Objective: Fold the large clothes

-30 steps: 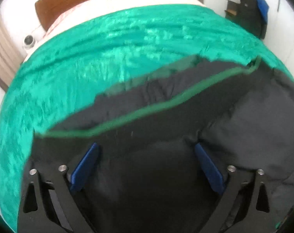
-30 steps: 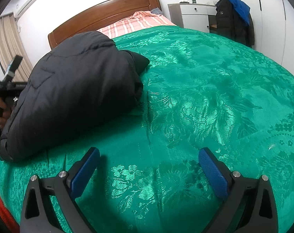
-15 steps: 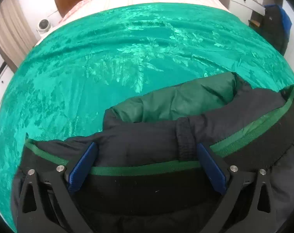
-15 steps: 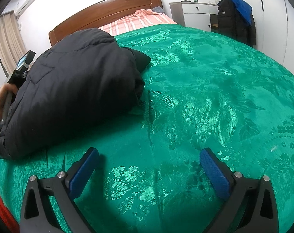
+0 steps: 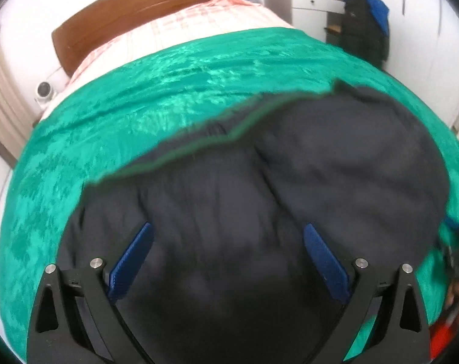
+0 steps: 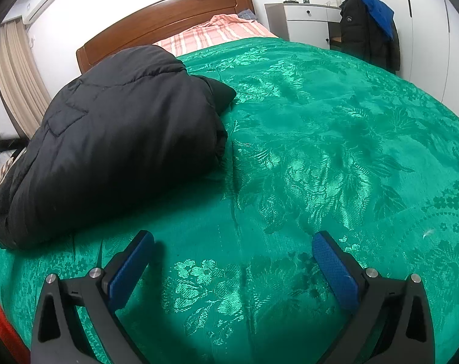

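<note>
A black padded jacket (image 6: 117, 139) lies folded in a thick bundle on the left side of the green bedspread (image 6: 320, 151). In the left wrist view the jacket (image 5: 290, 182) fills the lower frame, with a green trim line along its far edge. My left gripper (image 5: 227, 233) is open and hovers just above the jacket, holding nothing. My right gripper (image 6: 232, 244) is open and empty over bare bedspread, to the right of the jacket and apart from it.
A wooden headboard (image 6: 168, 21) and striped pink bedding (image 6: 217, 32) lie at the far end. A white cabinet (image 6: 308, 21) and a hung dark coat (image 6: 366, 27) stand at the far right. A red object (image 6: 5, 330) sits at the bed's lower left edge.
My left gripper has pulled back over the jacket's top; the green lining seen half a second ago is now covered. The right gripper has barely moved.
</note>
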{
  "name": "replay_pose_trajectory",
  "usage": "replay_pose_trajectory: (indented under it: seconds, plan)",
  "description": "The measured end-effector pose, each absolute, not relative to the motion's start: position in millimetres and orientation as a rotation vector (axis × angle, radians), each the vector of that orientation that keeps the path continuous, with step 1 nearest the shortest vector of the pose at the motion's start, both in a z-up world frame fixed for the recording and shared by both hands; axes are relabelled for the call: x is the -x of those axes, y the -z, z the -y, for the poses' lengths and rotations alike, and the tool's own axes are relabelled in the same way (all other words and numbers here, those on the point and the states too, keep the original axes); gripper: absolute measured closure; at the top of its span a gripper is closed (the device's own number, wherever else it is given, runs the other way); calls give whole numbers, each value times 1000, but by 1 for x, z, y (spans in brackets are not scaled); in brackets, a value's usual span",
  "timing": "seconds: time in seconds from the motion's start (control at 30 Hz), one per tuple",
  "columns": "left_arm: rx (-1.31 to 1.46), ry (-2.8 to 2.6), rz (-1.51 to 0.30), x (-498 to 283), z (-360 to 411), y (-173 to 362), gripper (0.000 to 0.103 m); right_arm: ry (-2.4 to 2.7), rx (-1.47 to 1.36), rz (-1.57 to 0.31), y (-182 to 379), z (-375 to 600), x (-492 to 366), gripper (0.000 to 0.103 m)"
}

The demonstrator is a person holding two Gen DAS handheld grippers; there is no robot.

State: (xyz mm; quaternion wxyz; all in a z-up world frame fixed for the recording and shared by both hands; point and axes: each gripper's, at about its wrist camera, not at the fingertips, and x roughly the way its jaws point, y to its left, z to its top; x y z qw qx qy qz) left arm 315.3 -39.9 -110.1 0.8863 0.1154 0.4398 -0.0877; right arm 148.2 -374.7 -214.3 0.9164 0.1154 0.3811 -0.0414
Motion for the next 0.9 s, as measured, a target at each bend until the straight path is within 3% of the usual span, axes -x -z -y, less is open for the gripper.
replay_pose_trajectory:
  seconds: [0.17, 0.3, 0.6, 0.9]
  plan:
    - [-157, 131, -892, -267, 33, 132, 3, 101, -210, -786, 216, 369, -148, 0]
    - [-250, 98, -864, -255, 44, 170, 1, 108, -196, -782, 217, 368, -148, 0]
    - [-113, 132, -811, -238, 28, 140, 3, 120, -177, -778, 218, 364, -146, 0]
    - [-333, 99, -820, -240, 60, 190, 0, 119, -179, -774, 217, 362, -145, 0]
